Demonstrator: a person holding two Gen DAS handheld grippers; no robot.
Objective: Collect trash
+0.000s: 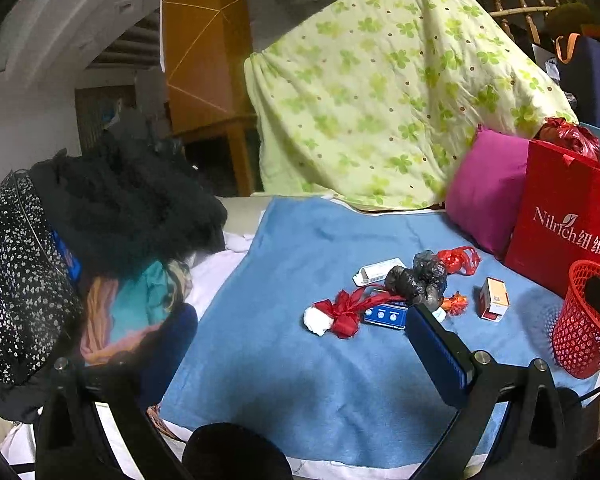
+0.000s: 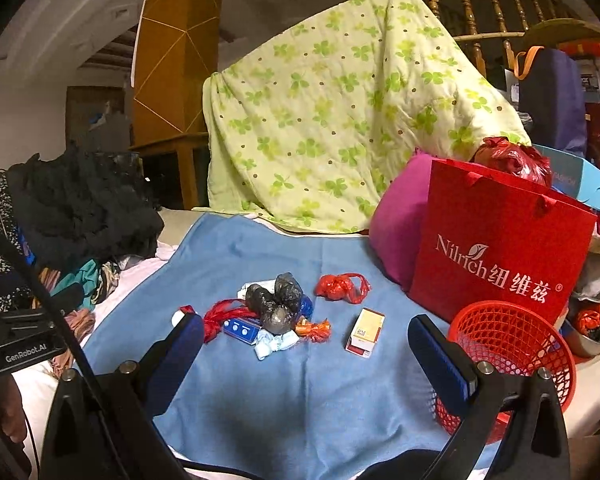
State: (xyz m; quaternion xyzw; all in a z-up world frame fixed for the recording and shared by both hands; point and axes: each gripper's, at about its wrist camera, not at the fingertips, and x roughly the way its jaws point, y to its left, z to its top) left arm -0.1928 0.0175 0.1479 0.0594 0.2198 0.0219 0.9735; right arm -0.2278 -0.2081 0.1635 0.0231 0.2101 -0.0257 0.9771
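Note:
Trash lies in a loose heap on the blue blanket (image 2: 260, 392): a crumpled black bag (image 1: 418, 280) (image 2: 276, 300), a red plastic bag (image 1: 458, 260) (image 2: 342, 286), a red ribbon with a white wad (image 1: 340, 312), a blue box (image 1: 384, 316) (image 2: 242, 329), a white box (image 1: 378, 271), an orange wrapper (image 2: 314, 330) and a small yellow and red carton (image 1: 494, 298) (image 2: 366, 332). A red mesh basket (image 1: 586, 320) (image 2: 512, 356) stands at the right. My left gripper (image 1: 300, 340) and right gripper (image 2: 306, 356) both hang open short of the heap, holding nothing.
A red paper bag (image 2: 500, 248) and a magenta pillow (image 1: 486, 188) stand behind the basket. A green clover quilt (image 1: 380, 88) hangs over a wooden railing at the back. Dark clothes (image 1: 120, 200) are piled at the left edge of the bed.

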